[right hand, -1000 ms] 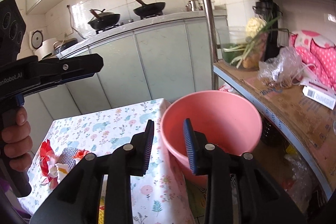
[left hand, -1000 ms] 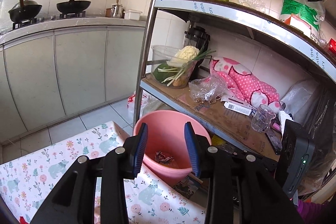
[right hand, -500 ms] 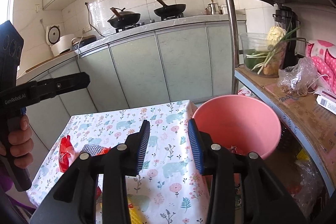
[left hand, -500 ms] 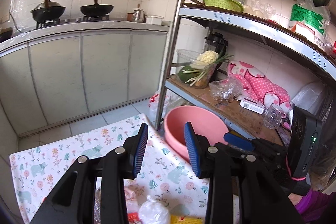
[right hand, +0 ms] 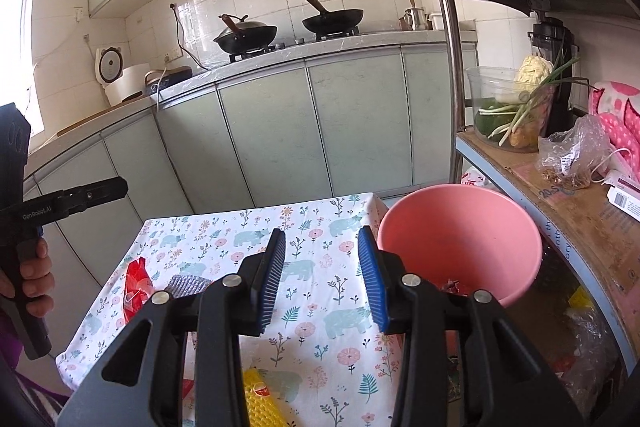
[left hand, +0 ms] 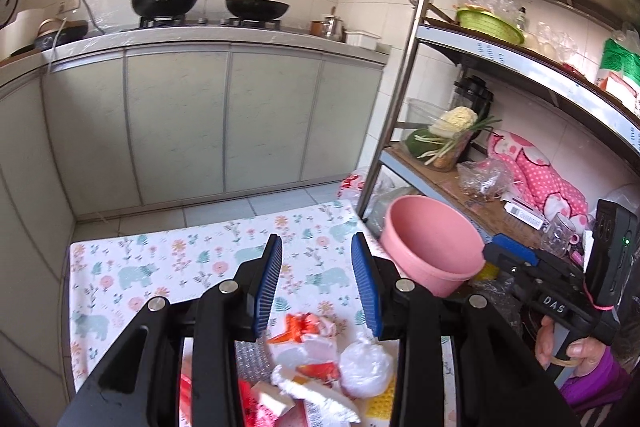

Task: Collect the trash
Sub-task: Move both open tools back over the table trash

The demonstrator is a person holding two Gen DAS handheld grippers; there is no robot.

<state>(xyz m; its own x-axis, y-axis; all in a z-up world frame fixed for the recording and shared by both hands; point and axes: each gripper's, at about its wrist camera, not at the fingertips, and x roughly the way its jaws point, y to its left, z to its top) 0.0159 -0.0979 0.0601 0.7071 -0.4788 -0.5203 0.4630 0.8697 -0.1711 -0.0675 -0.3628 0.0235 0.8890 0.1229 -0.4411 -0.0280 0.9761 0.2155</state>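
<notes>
Swinging away from the round pink plastic bucket (left hand: 430,247), the left gripper (left hand: 316,283) now hangs over the near end of the small table (left hand: 168,259), where a second ago it looked straight down into the bucket's mouth. Its ribbed blue pads stand apart with nothing between them. Below them lies a loose heap of trash: a crumpled red-and-white foil wrapper (left hand: 308,331), a knotted ball of white plastic film (left hand: 364,371), a torn piece of white paper (left hand: 316,391) and a flat yellow packet (left hand: 380,403).

The right gripper (right hand: 322,279) has drawn back a little from the bucket (right hand: 460,239) and its jaws, wider than before, also hold nothing. Beneath it the smooth tablecloth, white with printed bears and flowers, runs to the bucket, which stands just beside the table's far corner, against the leg of a metal rack (right hand: 448,67). A scrap of dark red wrapper (right hand: 452,287) lies inside the bucket. On the cloth, in the right view, lie a shiny red wrapper (right hand: 136,287), a grey dimpled foil piece (right hand: 186,285) and the yellow packet with its textured surface (right hand: 260,399).
</notes>
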